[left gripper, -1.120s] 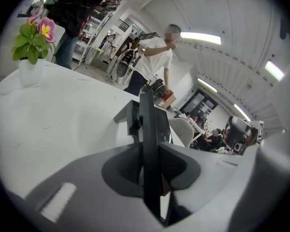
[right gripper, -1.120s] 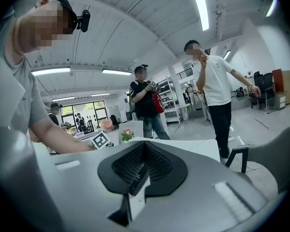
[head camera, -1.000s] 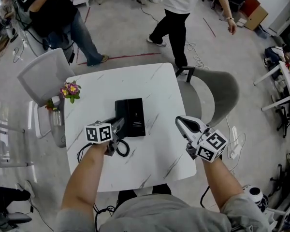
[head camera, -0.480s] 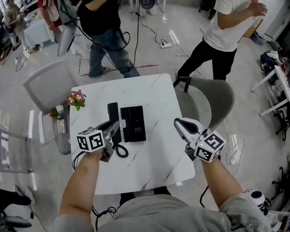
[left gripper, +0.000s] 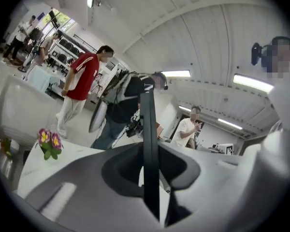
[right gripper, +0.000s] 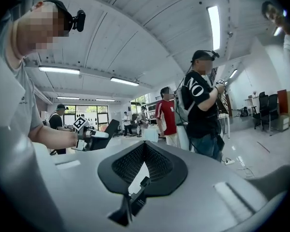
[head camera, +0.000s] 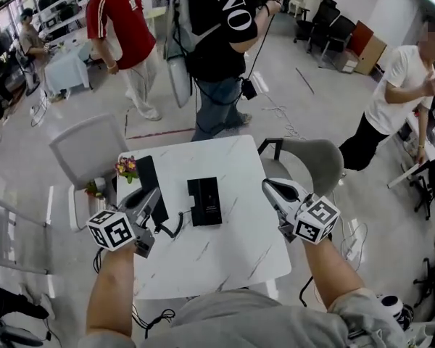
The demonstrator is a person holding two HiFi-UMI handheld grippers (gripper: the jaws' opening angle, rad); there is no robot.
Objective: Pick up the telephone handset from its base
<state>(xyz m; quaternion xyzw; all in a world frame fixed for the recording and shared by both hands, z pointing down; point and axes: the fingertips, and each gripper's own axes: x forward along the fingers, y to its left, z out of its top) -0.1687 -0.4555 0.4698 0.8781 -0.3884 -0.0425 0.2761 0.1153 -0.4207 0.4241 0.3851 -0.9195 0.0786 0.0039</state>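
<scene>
Black handset (head camera: 146, 176) aloft and tilted, left of its flat black base (head camera: 204, 201)

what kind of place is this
Probably an open-plan office or lab workspace: office chairs along the far wall, loose cables on the bare floor, strip lights overhead, and several people standing about.

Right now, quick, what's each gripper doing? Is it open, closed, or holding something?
Left gripper: closed on the telephone handset.
Right gripper: closed, holding nothing.
</scene>
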